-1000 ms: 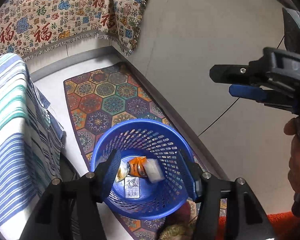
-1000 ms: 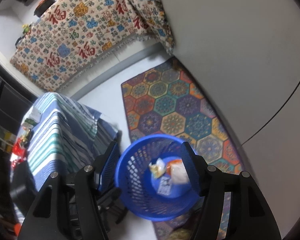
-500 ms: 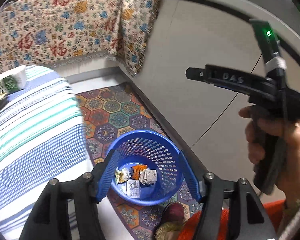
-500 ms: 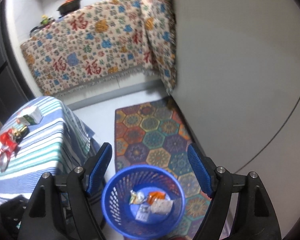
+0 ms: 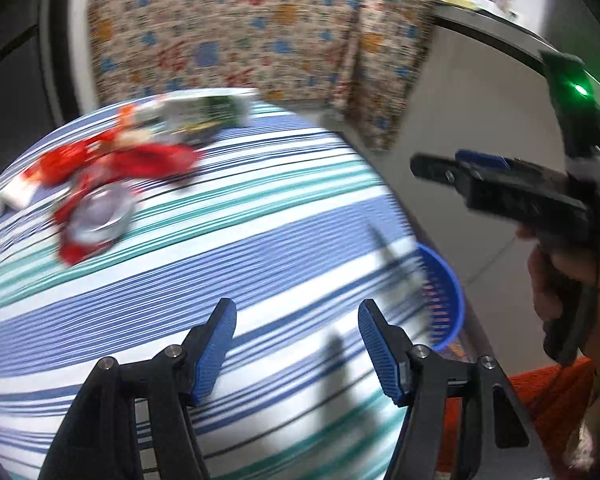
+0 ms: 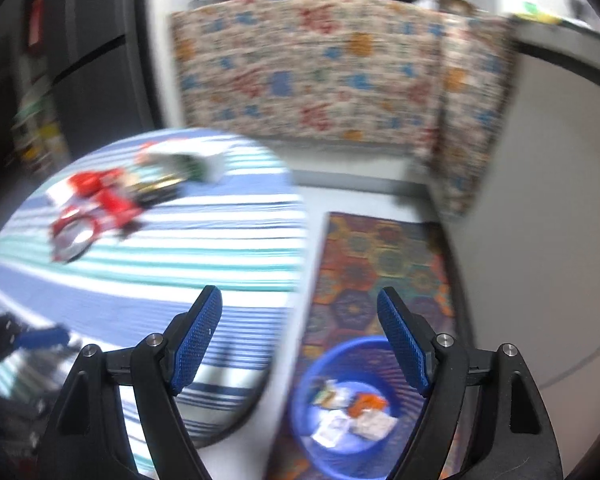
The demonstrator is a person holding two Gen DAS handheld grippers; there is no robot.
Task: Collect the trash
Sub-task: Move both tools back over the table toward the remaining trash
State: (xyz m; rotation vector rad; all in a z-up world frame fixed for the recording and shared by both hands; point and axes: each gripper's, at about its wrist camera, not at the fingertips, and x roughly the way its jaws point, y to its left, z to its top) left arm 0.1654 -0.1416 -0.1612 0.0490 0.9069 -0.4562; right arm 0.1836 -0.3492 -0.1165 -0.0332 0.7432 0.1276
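Observation:
Trash lies in a blurred heap at the far left of the striped table: red wrappers (image 5: 140, 160), a crushed can (image 5: 96, 216) and a white carton (image 5: 204, 110). The right wrist view shows the same heap, with the red wrappers (image 6: 104, 196) and the can (image 6: 74, 236). The blue basket (image 6: 312, 368) stands on the floor beside the table and holds several wrappers (image 6: 352, 412); only its rim (image 5: 452, 300) peeks past the table edge in the left wrist view. My left gripper (image 5: 296, 344) hangs open over bare cloth. My right gripper (image 6: 300, 340) is open and empty, above the table edge and the basket.
The round table (image 5: 260, 240) wears a blue, white and teal striped cloth. A patterned rug (image 6: 380, 260) lies under the basket. A floral cloth (image 6: 320, 68) drapes the counter behind. A hand (image 5: 560, 280) holds the right gripper (image 5: 440, 170) at the right.
Both grippers have swung up and left, away from above the basket toward the table. The tabletop trash has come into view. The right jaws stand wider apart than a second ago.

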